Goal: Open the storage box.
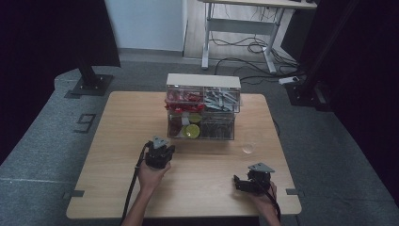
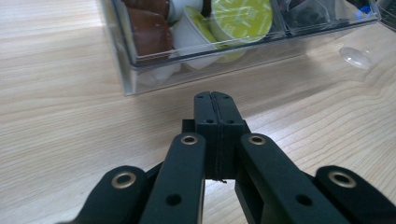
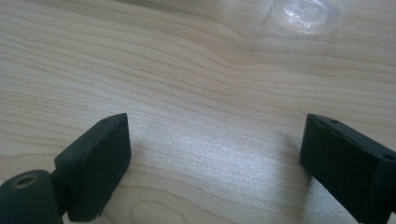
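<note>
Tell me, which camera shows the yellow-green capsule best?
The left gripper view: the capsule is close, its foil lid plain behind the clear box wall. In the high view it is a small yellow dot.

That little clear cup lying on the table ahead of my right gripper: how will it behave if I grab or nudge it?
The clear cup looks thin-walled and see-through, so it is probably very light and may skid across the smooth table when nudged. Its glossy, round form could slip or crumple between the hard black fingers of the open right gripper; a gentle squeeze seems wise.

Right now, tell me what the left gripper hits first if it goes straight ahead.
Probably the clear organizer: the shut left gripper points at its front wall by the coffee pods, with bare table between.
</note>
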A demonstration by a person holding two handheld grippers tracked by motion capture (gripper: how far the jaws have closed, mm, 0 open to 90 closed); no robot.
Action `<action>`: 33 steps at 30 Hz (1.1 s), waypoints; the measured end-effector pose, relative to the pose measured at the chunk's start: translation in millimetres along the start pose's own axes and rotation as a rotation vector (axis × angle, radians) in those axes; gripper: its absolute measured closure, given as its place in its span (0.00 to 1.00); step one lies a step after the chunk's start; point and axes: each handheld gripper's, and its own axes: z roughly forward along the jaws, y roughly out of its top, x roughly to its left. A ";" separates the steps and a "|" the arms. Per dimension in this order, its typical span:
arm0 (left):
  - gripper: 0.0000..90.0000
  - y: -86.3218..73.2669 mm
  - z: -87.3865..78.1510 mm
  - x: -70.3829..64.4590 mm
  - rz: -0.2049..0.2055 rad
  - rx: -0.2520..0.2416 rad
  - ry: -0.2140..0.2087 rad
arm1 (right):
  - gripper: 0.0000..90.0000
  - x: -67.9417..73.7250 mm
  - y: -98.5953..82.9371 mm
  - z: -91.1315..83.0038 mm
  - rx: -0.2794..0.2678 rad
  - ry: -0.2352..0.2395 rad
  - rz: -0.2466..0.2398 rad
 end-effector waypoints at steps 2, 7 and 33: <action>1.00 0.6 3.6 -0.7 -0.005 0.001 -0.006 | 0.10 0.0 0.0 0.0 0.000 0.000 0.000; 1.00 0.7 10.5 -0.9 -0.010 0.010 -0.011 | 0.10 0.0 0.0 0.0 0.000 0.000 0.000; 1.00 14.4 32.4 -4.9 -0.003 0.032 -0.026 | 0.10 0.0 0.0 0.0 -0.001 -0.001 0.000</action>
